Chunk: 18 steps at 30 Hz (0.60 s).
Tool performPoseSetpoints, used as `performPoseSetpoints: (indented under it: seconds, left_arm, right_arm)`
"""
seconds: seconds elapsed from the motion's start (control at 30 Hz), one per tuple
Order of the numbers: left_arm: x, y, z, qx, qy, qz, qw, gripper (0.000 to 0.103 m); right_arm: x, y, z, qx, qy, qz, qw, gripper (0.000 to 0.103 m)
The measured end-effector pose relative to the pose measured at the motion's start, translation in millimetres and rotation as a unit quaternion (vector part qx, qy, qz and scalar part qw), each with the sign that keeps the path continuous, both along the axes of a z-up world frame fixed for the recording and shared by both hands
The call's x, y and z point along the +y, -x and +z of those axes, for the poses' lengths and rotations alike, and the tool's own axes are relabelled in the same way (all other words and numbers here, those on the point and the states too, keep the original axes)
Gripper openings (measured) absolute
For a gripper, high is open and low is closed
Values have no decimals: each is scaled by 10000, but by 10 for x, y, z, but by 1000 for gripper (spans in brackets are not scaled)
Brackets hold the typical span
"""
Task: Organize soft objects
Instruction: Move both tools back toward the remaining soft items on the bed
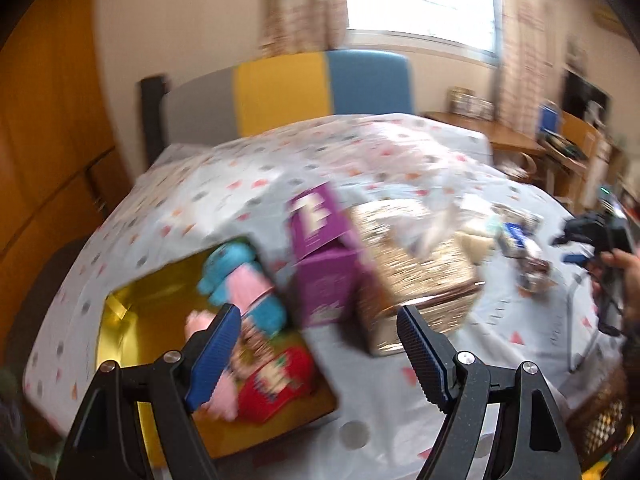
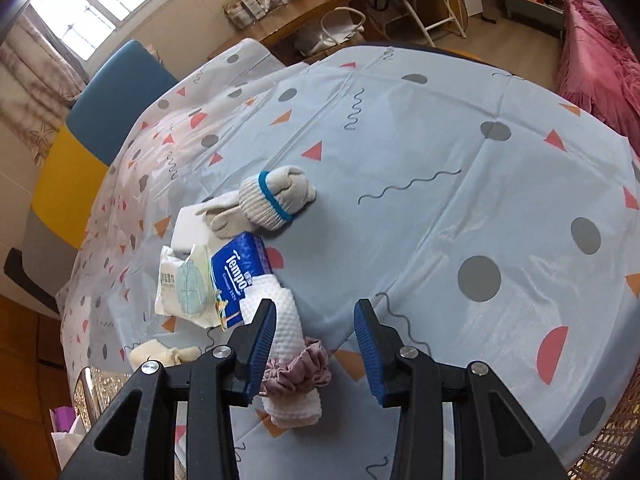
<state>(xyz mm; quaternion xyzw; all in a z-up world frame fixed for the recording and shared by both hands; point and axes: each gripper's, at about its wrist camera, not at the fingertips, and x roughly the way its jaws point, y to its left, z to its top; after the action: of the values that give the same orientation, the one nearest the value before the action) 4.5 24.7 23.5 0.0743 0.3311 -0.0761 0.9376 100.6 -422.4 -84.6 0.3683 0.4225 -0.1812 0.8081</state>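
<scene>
Soft white waffle-weave cloth roll banded by mauve scrunchie, on patterned desk; right gripper fingers spread, straddling it for pickup. Left gripper spread, empty; plush toys binned at 10 o'clock.

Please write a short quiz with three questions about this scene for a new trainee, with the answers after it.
1. True or false: the right gripper is shut on the rolled white cloth.
2. Which item lies directly beside the blue Tempo tissue pack? A) wet wipes pack B) purple box C) gold tray
3. What wraps the rolled white cloth?

Key: 1. False, the jaws stand open and hold nothing. 2. A. 3. A mauve scrunchie.
</scene>
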Motion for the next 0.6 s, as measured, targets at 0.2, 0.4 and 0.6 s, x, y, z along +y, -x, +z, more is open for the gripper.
performPoseSetpoints:
  seconds: [0.2,0.4,0.6]
  left_arm:
    - [-659,-204,162,10,-583,-1210,9909,81]
    - [-1294,-381,115,170,-1112,-2053,9722,81]
    - [-1764,-647,-82,488,-1639,-2501,9530,81]
  right_arm:
    - [-3,-1,8,-47,-97,54,9999,41]
    - [-4,-6,18,-118,-193,78,9997,41]
    - [-34,9,6,-169,-377,28,9991,41]
